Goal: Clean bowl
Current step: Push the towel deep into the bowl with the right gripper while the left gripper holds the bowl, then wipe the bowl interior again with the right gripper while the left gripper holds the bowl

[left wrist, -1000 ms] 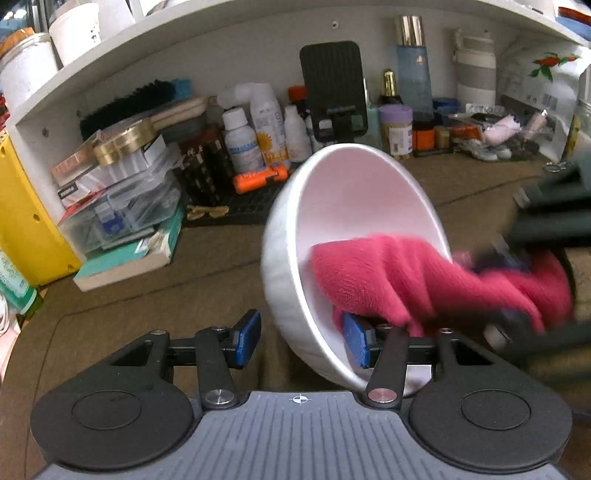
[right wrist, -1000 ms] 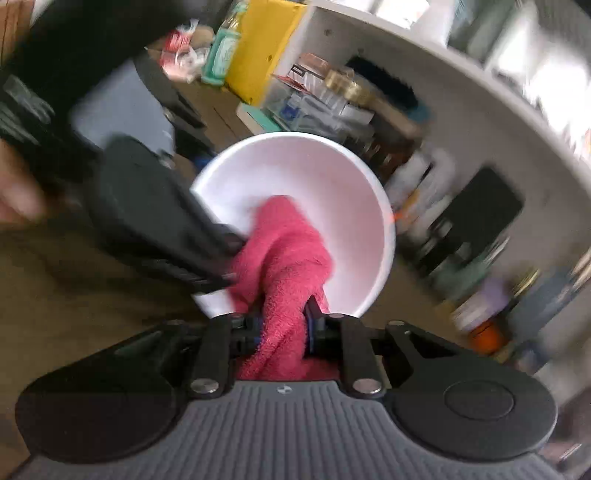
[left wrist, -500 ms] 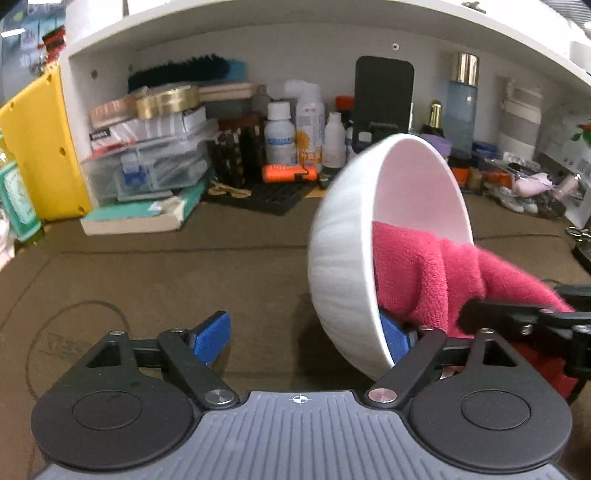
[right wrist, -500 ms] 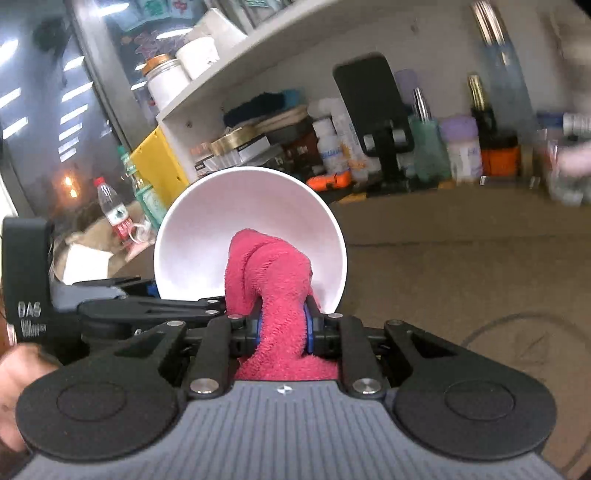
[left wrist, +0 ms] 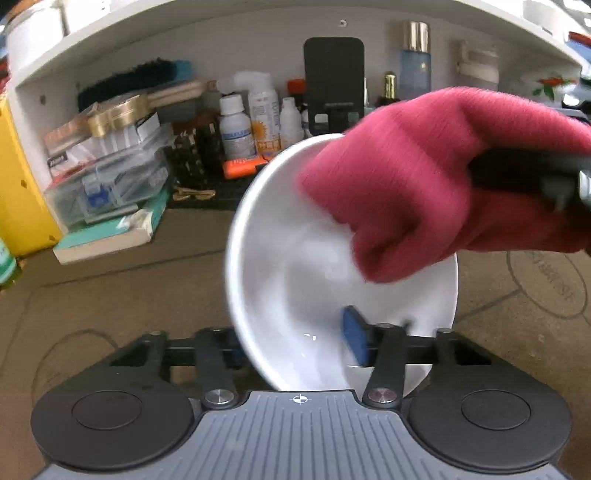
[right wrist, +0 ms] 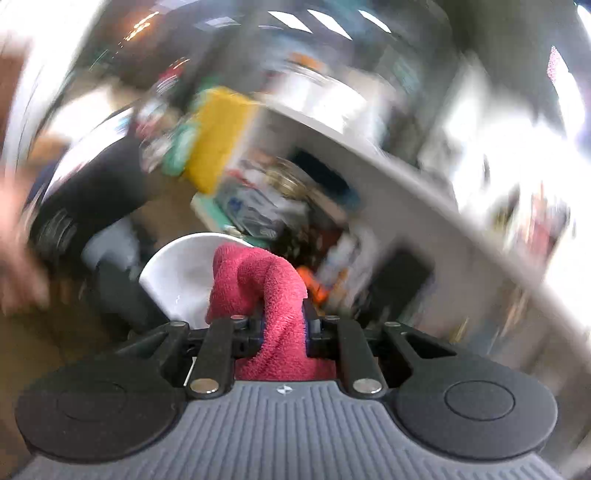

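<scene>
Brown counter (left wrist: 110,295) below a white shelf (left wrist: 221,22); grey back wall (left wrist: 258,48); bottles (left wrist: 262,110) crowd the recess.

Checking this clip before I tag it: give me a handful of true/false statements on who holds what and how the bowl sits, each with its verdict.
1. The left tool grips the white bowl by its rim. True.
2. The right tool is empty. False: it is shut on the red cloth.
3. The bowl lies flat on the table. False: it is tilted, with its opening facing the left wrist camera.
4. The cloth sits against the upper right part of the bowl's inside. True.
5. The cloth is blue. False: it is red; only the pad inside the bowl is blue.
</scene>
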